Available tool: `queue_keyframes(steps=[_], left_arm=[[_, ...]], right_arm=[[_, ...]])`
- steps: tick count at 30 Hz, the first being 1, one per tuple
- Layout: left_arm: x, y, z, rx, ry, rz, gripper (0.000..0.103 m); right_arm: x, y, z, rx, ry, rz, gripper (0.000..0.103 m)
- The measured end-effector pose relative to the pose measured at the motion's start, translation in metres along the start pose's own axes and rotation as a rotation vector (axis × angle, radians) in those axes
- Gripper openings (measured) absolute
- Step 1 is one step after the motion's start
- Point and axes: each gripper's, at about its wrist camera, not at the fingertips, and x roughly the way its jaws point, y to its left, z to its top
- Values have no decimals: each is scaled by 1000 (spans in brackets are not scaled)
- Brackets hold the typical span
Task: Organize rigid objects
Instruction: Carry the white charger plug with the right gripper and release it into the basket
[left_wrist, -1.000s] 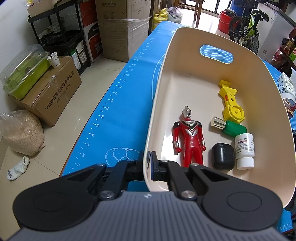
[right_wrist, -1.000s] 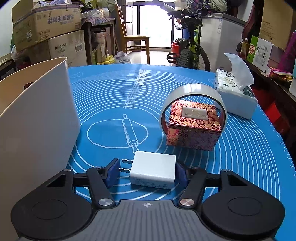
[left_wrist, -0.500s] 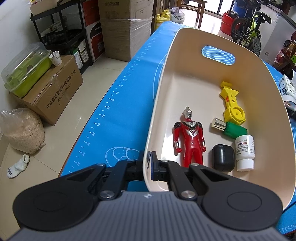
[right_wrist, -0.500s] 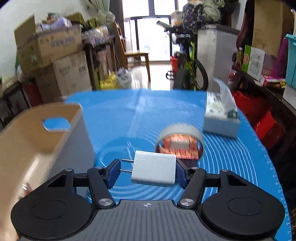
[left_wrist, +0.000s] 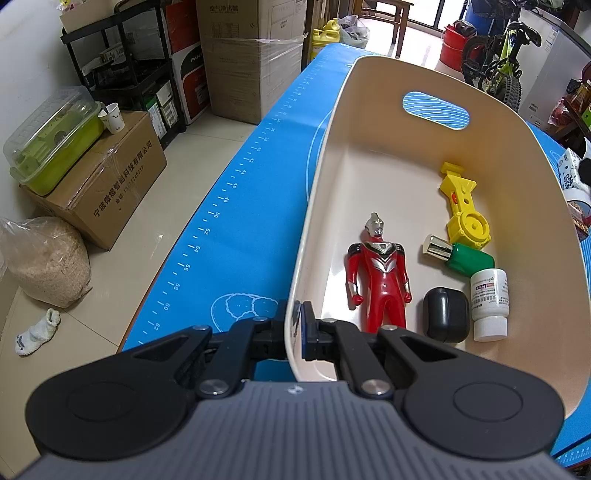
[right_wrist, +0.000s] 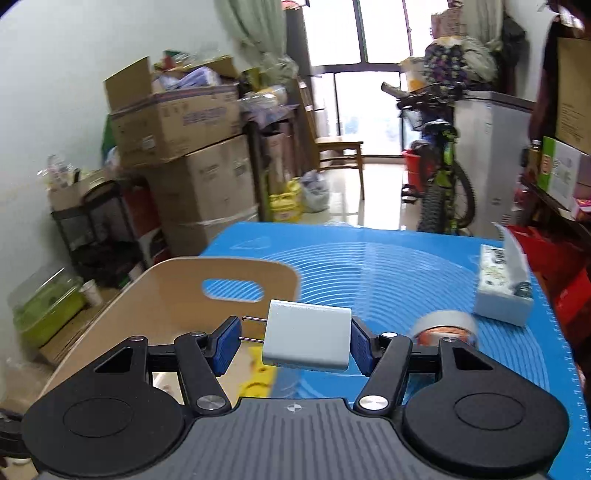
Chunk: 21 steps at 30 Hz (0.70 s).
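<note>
Left gripper (left_wrist: 294, 325) is clamped shut on the near rim of the cream bin (left_wrist: 369, 92), steadying it for drop-in. Right gripper (right_wrist: 295, 345) grips the white charger (right_wrist: 307, 340) by its prongs and its flat end, in the air above the bin's right wall, 2 prongs pointing left. Bin already holds 5 items including the red figure (left_wrist: 378, 273).

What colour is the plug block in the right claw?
White, with two metal prongs; the charger shows best in the right wrist view.

Cluttered home room used for storage. Indicated by stacked cardboard boxes (right_wrist: 173, 122), a bicycle (right_wrist: 441, 177), a wooden chair (right_wrist: 338, 147) near a balcony door (right_wrist: 365, 103), a tiled floor (left_wrist: 155, 206), a stray sock (left_wrist: 37, 332).
</note>
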Motion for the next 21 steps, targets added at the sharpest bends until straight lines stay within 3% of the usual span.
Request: queue_keyframes(steps=[12,21], left_arm=[[0,0,0,4,-2,0,7],[0,0,0,5,-2,1,7]], right_arm=[[16,62,-17,-134,137,84,65],[31,91,-39,-260,254,100,66]])
